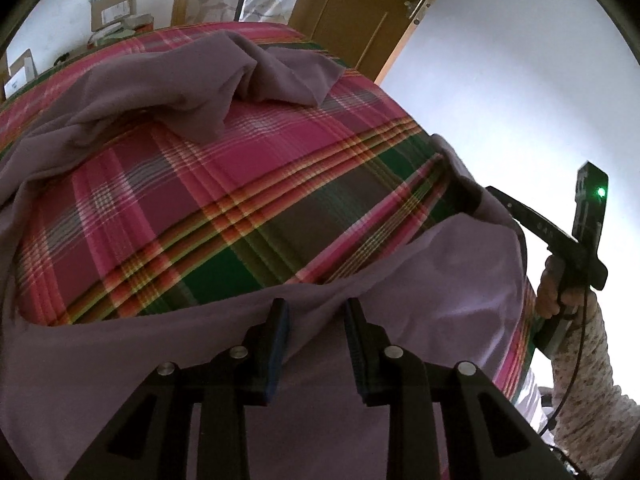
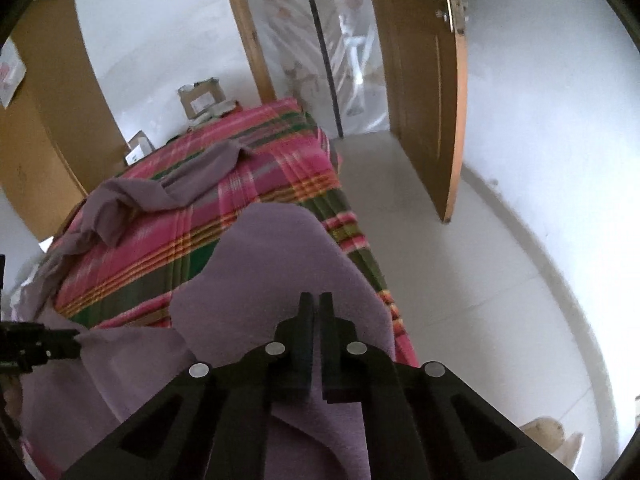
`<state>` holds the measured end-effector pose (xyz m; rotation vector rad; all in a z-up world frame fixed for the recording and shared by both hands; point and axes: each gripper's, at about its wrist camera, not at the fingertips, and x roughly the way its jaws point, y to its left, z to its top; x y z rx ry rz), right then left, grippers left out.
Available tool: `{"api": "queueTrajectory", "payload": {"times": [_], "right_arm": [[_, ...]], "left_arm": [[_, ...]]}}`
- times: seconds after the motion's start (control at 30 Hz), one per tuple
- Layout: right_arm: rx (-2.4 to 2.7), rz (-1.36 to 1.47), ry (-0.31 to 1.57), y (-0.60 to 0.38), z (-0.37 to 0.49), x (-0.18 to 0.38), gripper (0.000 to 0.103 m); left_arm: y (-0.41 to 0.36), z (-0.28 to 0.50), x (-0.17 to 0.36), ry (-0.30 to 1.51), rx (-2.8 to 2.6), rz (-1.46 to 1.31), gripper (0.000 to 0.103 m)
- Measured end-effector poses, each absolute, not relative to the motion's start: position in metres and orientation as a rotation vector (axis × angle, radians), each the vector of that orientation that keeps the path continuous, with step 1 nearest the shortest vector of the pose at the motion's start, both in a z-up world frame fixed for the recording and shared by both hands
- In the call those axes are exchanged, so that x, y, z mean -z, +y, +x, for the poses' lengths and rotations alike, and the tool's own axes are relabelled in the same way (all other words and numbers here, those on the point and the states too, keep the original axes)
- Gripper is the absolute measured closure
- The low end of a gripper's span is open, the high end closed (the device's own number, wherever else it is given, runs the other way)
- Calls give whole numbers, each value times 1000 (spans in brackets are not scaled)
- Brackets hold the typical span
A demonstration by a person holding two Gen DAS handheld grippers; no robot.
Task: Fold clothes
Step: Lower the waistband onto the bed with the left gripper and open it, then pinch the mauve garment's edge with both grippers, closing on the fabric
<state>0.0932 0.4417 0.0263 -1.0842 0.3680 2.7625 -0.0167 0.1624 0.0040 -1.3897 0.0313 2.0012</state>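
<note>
Left wrist view. Left gripper [image 1: 316,308]: the 2 black fingers with blue pads stand apart, with a fold of the mauve knit garment [image 1: 224,340] rising between them; whether the pads grip it I cannot tell. Garment drapes over the near edge of the bed, spread with a pink, green and orange plaid sheet [image 1: 224,200]; its far part lies bunched further up the bed. At right, a hand [image 1: 550,288] in a speckled sleeve [image 1: 584,372] holds the right gripper, a green light on its body; its tips are hidden behind cloth. Cardboard boxes [image 1: 112,8] beyond the bed carry white labels, too blurred to read. Wooden door [image 1: 360,12] cut off by the lens edge.

Right wrist view. Right gripper [image 2: 317,300]: fingers pressed together, only a thin slit between, clamped on a raised flap of the mauve garment near the bed's right edge. The other gripper is partly visible at far left, touching the cloth. White floor [image 2: 460,280] at right. Box labels again unreadable; a pale object at bottom right is cut off.
</note>
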Motion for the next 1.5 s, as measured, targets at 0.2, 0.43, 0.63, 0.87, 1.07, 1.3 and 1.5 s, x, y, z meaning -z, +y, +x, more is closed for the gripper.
{"api": "queueTrajectory", "payload": {"times": [0.2, 0.43, 0.63, 0.87, 1.07, 1.3, 1.5], "right_arm": [[-2755, -1016, 374, 452, 100, -37, 100], [-2739, -1146, 494, 462, 91, -20, 72], [-2750, -1187, 429, 454, 81, -15, 70], [-2751, -1226, 326, 448, 74, -13, 72], [-2740, -1228, 294, 452, 71, -13, 96], [-2726, -1231, 258, 457, 68, -13, 71], [-2723, -1269, 269, 459, 63, -9, 67]], "left_arm": [[164, -17, -4, 18, -2000, -1392, 74], [165, -17, -5, 15, -2012, -1394, 74], [167, -17, -5, 11, -2024, -1397, 74], [172, -17, -5, 19, -2032, -1392, 74], [172, -17, -4, 10, -2037, -1389, 74], [174, -16, -5, 12, -2043, -1388, 74], [174, -16, -5, -7, -2045, -1392, 74]]}}
